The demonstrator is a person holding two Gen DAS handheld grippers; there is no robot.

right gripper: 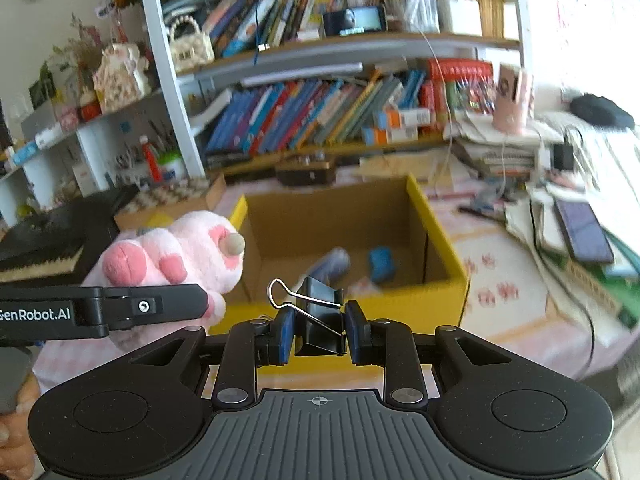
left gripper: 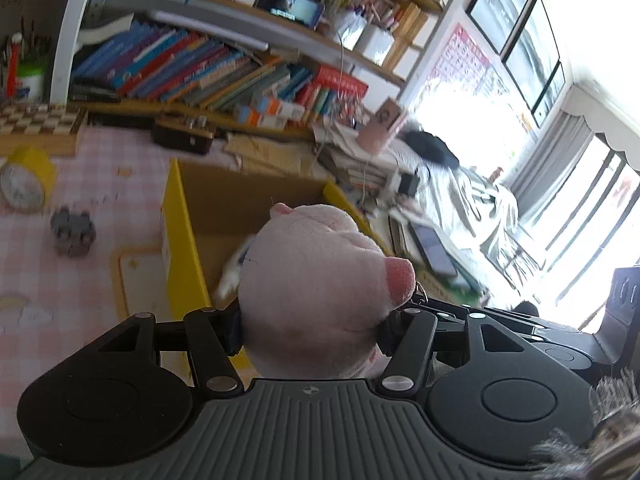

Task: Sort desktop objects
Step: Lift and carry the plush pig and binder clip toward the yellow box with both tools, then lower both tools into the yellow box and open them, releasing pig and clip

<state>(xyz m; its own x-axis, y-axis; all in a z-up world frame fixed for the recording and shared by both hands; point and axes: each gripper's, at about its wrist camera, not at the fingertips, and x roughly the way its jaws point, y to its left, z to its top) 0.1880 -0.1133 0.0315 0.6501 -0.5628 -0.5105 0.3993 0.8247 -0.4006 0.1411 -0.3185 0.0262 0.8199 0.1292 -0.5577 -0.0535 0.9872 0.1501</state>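
"GenRobot.AI" lettering [right gripper: 36, 314] on left hand-held gripper [right gripper: 208, 304], clamping pink plush toy [right gripper: 176, 256]

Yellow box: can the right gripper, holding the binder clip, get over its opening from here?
Probably yes. The yellow box stands open-topped just ahead of the right gripper; only the binder clip sits between, in its grip.

Soft pink plush paw toy [right gripper: 172, 264] with darker pink pads, aloft beside open yellow cardboard box [right gripper: 436, 236]; black metal binder clip [right gripper: 320, 312], wire handles tilted, aloft before box's near wall; blue items blurred inside.
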